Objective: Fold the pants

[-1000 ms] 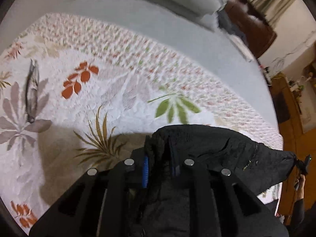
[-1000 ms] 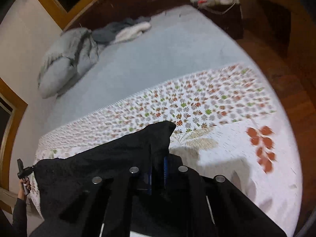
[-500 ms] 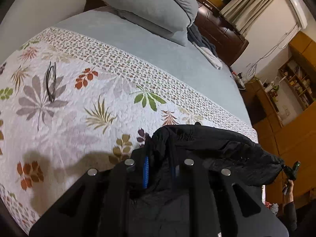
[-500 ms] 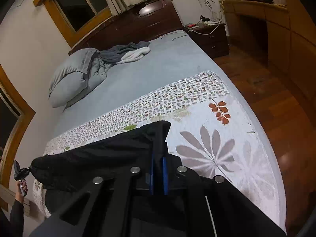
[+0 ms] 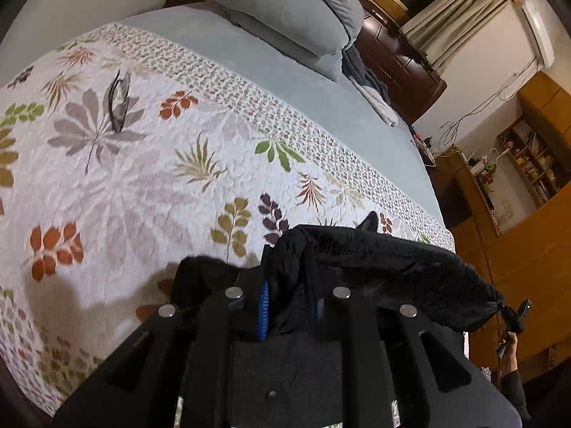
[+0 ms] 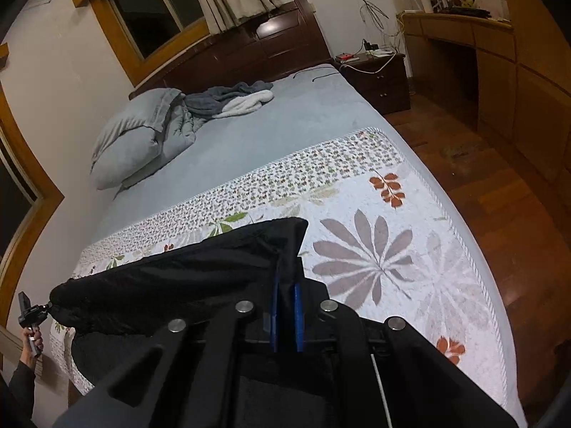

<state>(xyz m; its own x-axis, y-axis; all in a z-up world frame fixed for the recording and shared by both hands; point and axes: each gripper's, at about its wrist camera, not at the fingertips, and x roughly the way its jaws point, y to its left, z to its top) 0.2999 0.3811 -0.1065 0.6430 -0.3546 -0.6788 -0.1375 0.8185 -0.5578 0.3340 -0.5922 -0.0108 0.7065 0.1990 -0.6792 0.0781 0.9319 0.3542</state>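
Note:
Black pants (image 5: 392, 264) hang stretched between my two grippers above the foot of the bed. My left gripper (image 5: 285, 303) is shut on one bunched corner of the pants. In the left wrist view the far end of the fabric runs right to the other gripper (image 5: 514, 315). My right gripper (image 6: 285, 306) is shut on the other corner of the pants (image 6: 200, 271), pinched flat between the blue pads (image 6: 274, 306). In the right wrist view the fabric runs left to the other gripper (image 6: 32, 315).
A white quilt with leaf print (image 5: 125, 164) covers the near bed over a grey sheet (image 6: 257, 132). Grey pillows (image 5: 285, 10) and a folded duvet (image 6: 142, 135) lie at the headboard. A thin dark item (image 5: 116, 107) lies on the quilt. Wood floor (image 6: 499, 192) and cabinets are to the right.
Both grippers have risen and tilted up with the pants, so more of the bed and room shows. The pants stay stretched between them.

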